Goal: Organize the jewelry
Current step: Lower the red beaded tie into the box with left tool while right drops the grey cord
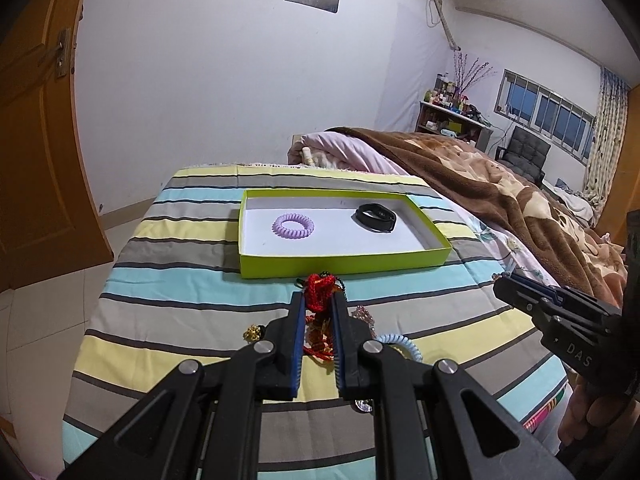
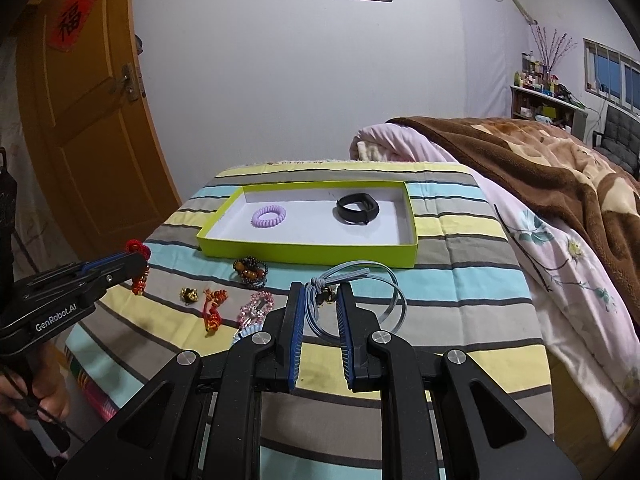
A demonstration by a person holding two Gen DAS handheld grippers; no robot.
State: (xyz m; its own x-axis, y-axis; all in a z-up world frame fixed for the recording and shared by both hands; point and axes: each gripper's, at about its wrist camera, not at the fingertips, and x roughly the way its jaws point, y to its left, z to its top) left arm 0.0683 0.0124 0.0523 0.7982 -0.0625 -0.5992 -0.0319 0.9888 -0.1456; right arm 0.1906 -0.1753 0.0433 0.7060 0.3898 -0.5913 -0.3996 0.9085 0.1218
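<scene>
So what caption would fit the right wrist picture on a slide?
Right gripper open around a blue-grey cord bracelet, left gripper holding a red knotted charm near the green tray.

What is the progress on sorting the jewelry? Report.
Done: purple hair tie and black band lie in the green box. In hand: left gripper holds the red knot charm. Left: bead bracelet, pink clip, grey cord on the bedspread.

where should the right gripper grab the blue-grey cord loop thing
Grip the blue-grey cord at its knot, where the strands bunch. It lies flat on the striped cloth, so come from above, fingers straddling the knot. The right gripper is already open around it.
</scene>
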